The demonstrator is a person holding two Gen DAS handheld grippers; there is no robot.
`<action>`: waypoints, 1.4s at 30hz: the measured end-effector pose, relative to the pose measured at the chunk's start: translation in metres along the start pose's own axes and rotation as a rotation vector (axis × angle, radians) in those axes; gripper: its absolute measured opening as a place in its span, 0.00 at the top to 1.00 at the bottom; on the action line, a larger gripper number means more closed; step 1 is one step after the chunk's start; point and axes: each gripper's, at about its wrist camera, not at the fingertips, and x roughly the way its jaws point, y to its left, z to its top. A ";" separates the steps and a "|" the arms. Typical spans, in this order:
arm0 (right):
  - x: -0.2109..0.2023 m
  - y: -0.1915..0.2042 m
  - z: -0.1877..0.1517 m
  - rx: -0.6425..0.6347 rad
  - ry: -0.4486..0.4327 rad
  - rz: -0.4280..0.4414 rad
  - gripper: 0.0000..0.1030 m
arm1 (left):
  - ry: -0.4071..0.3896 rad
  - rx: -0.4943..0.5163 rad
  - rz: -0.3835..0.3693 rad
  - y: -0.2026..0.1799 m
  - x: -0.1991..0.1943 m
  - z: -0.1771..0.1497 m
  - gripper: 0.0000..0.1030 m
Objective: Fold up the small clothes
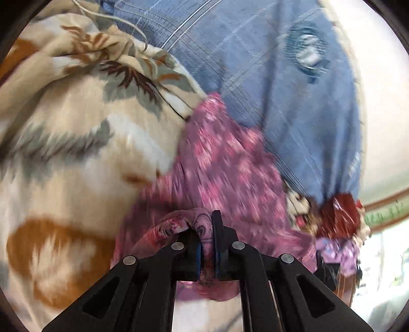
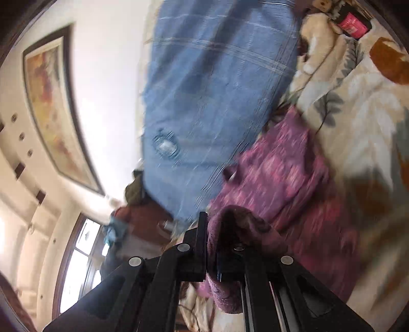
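A small pink-purple patterned garment (image 1: 225, 163) hangs stretched between my two grippers over a cream floral blanket (image 1: 76, 153). My left gripper (image 1: 206, 229) is shut on a bunched edge of it. In the right wrist view the same garment (image 2: 281, 178) spreads ahead, and my right gripper (image 2: 212, 237) is shut on another bunched edge, which drapes over the right finger. Both views are blurred by motion.
A blue checked cushion (image 1: 281, 89) with a round button lies behind the garment; it also shows in the right wrist view (image 2: 209, 89). A red cloth bundle (image 1: 337, 214) lies at its end. A framed picture (image 2: 51, 102) hangs on the wall, beside a window (image 2: 84, 255). A pink-labelled bottle (image 2: 351, 24) lies on the blanket.
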 end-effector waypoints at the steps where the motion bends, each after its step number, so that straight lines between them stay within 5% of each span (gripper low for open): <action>1: 0.011 -0.011 0.010 0.013 -0.002 -0.039 0.96 | 0.013 -0.019 0.014 0.002 0.017 0.012 0.94; 5: 0.035 -0.043 0.029 0.070 0.011 -0.182 0.91 | 0.074 -0.085 0.135 0.015 0.084 0.039 0.94; 9: 0.040 -0.057 0.030 0.122 0.032 -0.220 0.93 | 0.087 -0.126 0.104 0.015 0.093 0.049 0.94; 11: 0.038 -0.048 0.028 0.093 0.047 -0.219 0.85 | 0.080 -0.106 0.075 0.009 0.082 0.052 0.93; 12: 0.034 -0.043 0.027 0.079 0.045 -0.214 0.74 | 0.075 -0.091 0.061 0.005 0.075 0.050 0.91; 14: 0.025 -0.033 0.025 0.058 0.037 -0.190 0.57 | 0.051 -0.070 0.027 -0.004 0.060 0.045 0.80; 16: 0.022 -0.025 0.020 0.043 0.049 -0.185 0.54 | 0.010 -0.041 0.040 -0.011 0.046 0.030 0.46; 18: 0.023 -0.023 0.015 0.040 0.068 -0.197 0.54 | -0.010 -0.006 0.013 -0.019 0.037 0.017 0.41; 23: 0.041 -0.028 0.004 0.054 0.157 -0.234 0.54 | 0.047 0.051 -0.029 -0.021 0.059 -0.009 0.41; 24: 0.048 -0.022 0.003 0.020 0.178 -0.259 0.59 | 0.064 0.054 -0.030 -0.021 0.068 -0.008 0.43; 26: 0.059 -0.007 0.005 -0.055 0.195 -0.273 0.83 | 0.075 0.087 0.004 -0.024 0.089 -0.004 0.49; 28: 0.064 0.006 0.014 -0.090 0.159 -0.269 0.92 | 0.052 0.107 0.039 -0.028 0.100 0.005 0.74; 30: 0.065 0.017 0.032 -0.119 0.087 -0.240 0.92 | 0.016 0.081 0.027 -0.030 0.099 0.024 0.85; 32: 0.065 0.017 0.059 -0.134 -0.040 -0.251 0.92 | -0.080 0.046 0.042 -0.029 0.092 0.036 0.85; 35: 0.066 -0.003 0.080 -0.061 -0.128 -0.369 0.87 | -0.199 0.002 0.160 -0.016 0.079 0.050 0.84; 38: 0.063 -0.003 0.076 -0.070 -0.133 -0.381 0.86 | -0.210 -0.031 0.135 -0.001 0.066 0.057 0.75; 39: 0.063 0.003 0.069 -0.112 -0.117 -0.388 0.82 | -0.231 -0.028 0.128 0.002 0.059 0.058 0.65; 40: 0.065 0.008 0.064 -0.141 -0.100 -0.406 0.71 | -0.237 -0.020 0.121 0.006 0.049 0.059 0.49; 42: 0.070 0.014 0.055 -0.207 -0.058 -0.471 0.54 | -0.221 0.011 0.092 0.002 0.044 0.054 0.39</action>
